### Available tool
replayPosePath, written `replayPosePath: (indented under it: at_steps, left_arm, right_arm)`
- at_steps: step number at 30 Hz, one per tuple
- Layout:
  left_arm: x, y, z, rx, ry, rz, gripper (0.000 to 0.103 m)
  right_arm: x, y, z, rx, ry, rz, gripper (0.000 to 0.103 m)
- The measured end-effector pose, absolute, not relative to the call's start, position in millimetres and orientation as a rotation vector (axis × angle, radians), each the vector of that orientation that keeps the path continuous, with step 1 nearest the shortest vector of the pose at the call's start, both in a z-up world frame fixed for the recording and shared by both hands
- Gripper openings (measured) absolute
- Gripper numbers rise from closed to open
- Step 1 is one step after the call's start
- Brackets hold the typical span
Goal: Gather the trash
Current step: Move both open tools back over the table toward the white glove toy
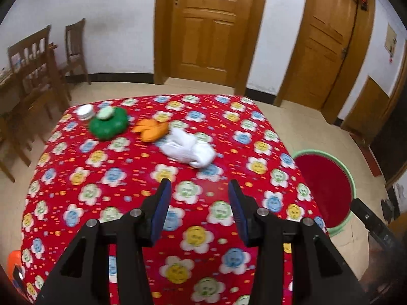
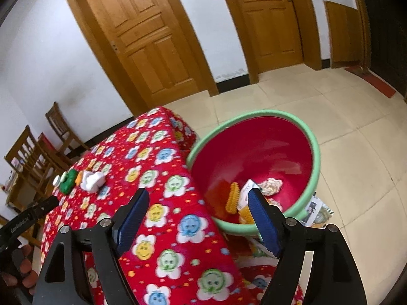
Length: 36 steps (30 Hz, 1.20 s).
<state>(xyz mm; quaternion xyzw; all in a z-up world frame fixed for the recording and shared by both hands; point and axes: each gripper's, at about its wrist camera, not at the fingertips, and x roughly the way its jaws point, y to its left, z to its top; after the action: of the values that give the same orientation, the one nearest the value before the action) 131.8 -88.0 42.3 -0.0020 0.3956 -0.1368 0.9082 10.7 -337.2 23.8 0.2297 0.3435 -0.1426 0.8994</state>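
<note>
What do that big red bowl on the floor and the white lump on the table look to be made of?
The basin looks like glossy moulded plastic: red inside with a pale green rim and light sheen. The white lump looks like crumpled tissue or soft cloth, matte and creased; blur leaves that open.

Your left gripper [image 1: 198,186] points down at a slant, jaws parted with nothing between the blue pads. Your right gripper [image 2: 199,197] tilts likewise, jaws spread wider, also empty.

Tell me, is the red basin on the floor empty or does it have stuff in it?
Not empty. The red basin holds a yellow ridged piece, a small carton and crumpled paper.
</note>
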Motion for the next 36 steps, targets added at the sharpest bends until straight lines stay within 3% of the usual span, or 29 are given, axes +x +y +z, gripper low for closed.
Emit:
replayPosePath:
  at_steps: [16, 36]
  left_arm:
    - [170.1, 23.7, 55.5, -0.011, 0.757, -0.026, 0.046]
    - [216.7, 53.0, -24.3, -0.126, 0.841, 0.018, 0.046]
  right_arm:
    - [74.6, -252.0, 35.0, 0.351, 0.734, -0.123, 0.082]
    - [188.7, -164.4, -17.8, 0.206, 0.843, -0.063, 0.084]
